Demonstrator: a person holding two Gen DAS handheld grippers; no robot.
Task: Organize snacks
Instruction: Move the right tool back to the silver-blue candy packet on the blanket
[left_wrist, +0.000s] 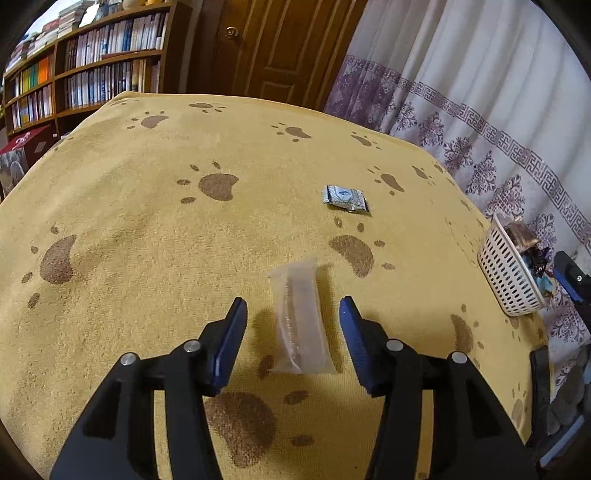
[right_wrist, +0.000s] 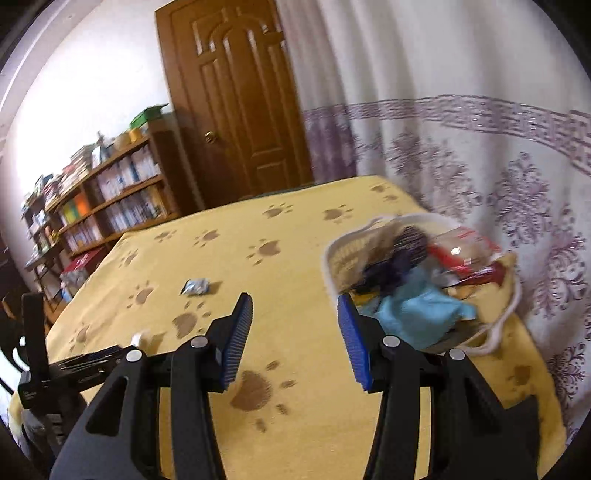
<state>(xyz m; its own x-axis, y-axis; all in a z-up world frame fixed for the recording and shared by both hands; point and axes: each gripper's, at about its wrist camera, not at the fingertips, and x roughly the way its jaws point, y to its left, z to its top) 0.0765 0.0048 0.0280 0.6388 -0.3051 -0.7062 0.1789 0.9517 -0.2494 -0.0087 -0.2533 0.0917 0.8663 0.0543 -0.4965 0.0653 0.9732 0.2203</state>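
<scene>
So the white basket (left_wrist: 506, 273) at the tabletop (left_wrist: 147, 221) edge already holds many snacks. My left claw (left_wrist: 293, 310) is spread around a clear packet (left_wrist: 301, 321), not squeezing it. A silver packet (left_wrist: 345, 199) waits farther off. My right claw (right_wrist: 295, 306) is empty and apart.

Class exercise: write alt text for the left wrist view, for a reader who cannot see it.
The left tongs, open, straddle a clear snack packet lying on a yellow paw-print cloth, their pads clear of it. Farther off lies a small silver packet; at the right edge stands a white basket holding snacks.
</scene>
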